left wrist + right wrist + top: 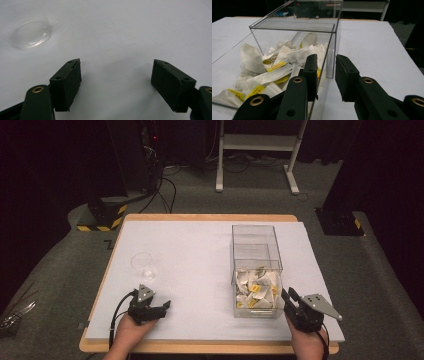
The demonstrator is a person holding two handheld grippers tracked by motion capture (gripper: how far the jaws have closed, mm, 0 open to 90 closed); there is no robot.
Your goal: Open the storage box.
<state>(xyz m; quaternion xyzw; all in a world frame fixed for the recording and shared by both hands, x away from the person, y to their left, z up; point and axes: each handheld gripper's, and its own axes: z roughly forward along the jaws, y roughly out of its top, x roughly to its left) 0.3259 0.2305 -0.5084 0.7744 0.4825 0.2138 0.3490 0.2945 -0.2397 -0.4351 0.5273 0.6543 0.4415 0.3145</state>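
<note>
Tea bags [256, 290] (yellow tags, writing unreadable)

The table [200, 245] carries a smooth, matt white sheet, with a light wooden edge showing around it. At about 9 o'clock on the sheet stands a small cup [143, 265] of clear, glossy plastic, thin-walled and shiny at the rim. At 3 o'clock sits a box [255, 247] of transparent, hard, glossy plastic with crisp polished edges. Its pulled-out drawer holds sachets [256, 289] of white, crinkled, slightly translucent paper with glossy yellow tags. The left gripper [165, 307] and right gripper [288, 296] are matt black plastic; their pads [344, 75] look dull and faintly grainy, with small brass-coloured metal rivets. The floor [60, 270] is rough grey carpet.
</note>
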